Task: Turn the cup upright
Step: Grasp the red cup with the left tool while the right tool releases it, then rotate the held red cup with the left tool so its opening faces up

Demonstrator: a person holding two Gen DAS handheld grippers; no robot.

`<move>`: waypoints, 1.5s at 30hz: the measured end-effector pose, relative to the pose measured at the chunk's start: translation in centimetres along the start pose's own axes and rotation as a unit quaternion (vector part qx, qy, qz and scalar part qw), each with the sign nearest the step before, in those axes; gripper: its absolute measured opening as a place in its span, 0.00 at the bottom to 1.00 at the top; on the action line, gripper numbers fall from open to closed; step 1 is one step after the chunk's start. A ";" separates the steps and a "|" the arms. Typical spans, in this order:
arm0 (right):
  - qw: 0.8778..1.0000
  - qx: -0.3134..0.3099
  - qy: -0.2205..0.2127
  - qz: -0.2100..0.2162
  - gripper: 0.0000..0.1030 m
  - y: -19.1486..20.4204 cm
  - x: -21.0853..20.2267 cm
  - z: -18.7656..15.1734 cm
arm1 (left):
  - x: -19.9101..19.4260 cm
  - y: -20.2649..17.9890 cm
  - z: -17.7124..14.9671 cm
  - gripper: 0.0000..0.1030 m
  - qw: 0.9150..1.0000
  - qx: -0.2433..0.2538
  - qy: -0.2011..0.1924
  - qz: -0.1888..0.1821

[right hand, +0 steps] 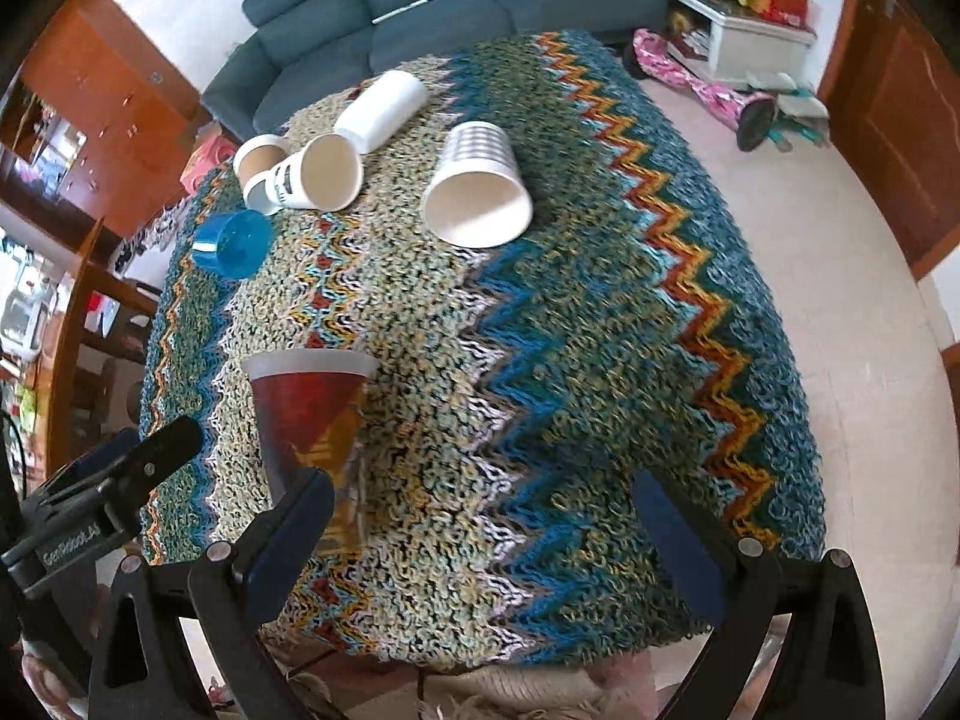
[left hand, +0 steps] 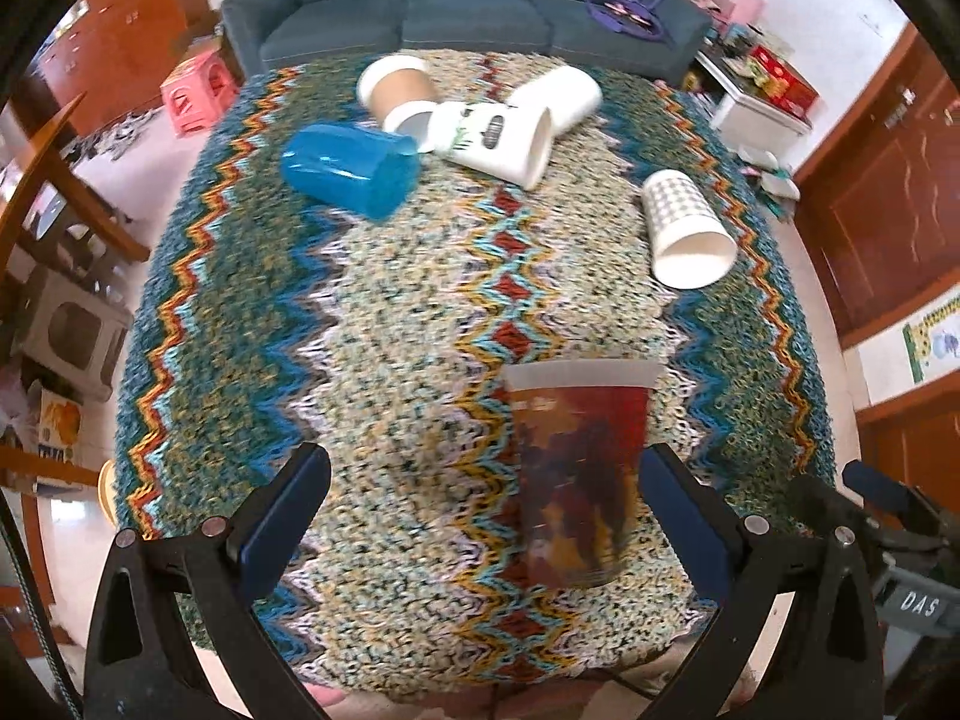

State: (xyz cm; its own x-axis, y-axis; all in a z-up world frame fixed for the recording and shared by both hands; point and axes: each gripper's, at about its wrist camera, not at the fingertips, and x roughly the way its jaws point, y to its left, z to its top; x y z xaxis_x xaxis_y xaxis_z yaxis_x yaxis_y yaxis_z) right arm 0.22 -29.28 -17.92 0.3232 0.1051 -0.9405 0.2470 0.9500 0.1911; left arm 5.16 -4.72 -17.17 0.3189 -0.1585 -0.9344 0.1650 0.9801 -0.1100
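Observation:
A translucent red and amber cup (left hand: 576, 474) stands upright, mouth up, near the front edge of the knitted tablecloth (left hand: 390, 312). My left gripper (left hand: 486, 516) is open and wide. The cup sits between its fingers, close to the right finger (left hand: 684, 516), and no pad presses on it. In the right wrist view the same cup (right hand: 312, 414) stands at the left, its base partly hidden behind the left finger (right hand: 300, 528) of my right gripper (right hand: 486, 534). That gripper is open with nothing between its fingers.
Several cups lie on their sides further back: a blue cup (left hand: 351, 171), a brown paper cup (left hand: 396, 87), a printed white cup (left hand: 498, 141), a plain white cup (left hand: 558, 96) and a patterned cup (left hand: 684, 228). A sofa (left hand: 468, 6) stands behind the table.

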 end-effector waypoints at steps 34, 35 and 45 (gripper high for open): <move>0.996 0.077 0.023 0.045 0.98 -5.0 2.4 -1.6 | 10.2 -3.7 1.4 0.96 0.992 -0.005 0.125 -0.030; 0.996 0.076 0.024 0.046 0.98 -5.0 2.5 -1.6 | 10.2 -3.7 1.5 0.93 0.992 -0.007 0.125 -0.033; 0.996 0.071 0.023 0.046 0.98 -4.8 2.5 -1.6 | 10.1 -3.8 1.8 0.76 0.990 -0.003 0.131 -0.043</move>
State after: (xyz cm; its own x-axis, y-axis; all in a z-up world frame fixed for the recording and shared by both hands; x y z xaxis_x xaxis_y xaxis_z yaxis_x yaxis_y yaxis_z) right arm -1.61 -33.12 -21.64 0.3095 0.2058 -0.9284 0.3464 0.8848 0.3117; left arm 9.40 -10.26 -25.61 0.0501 -0.2060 -0.9773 0.1757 0.9651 -0.1944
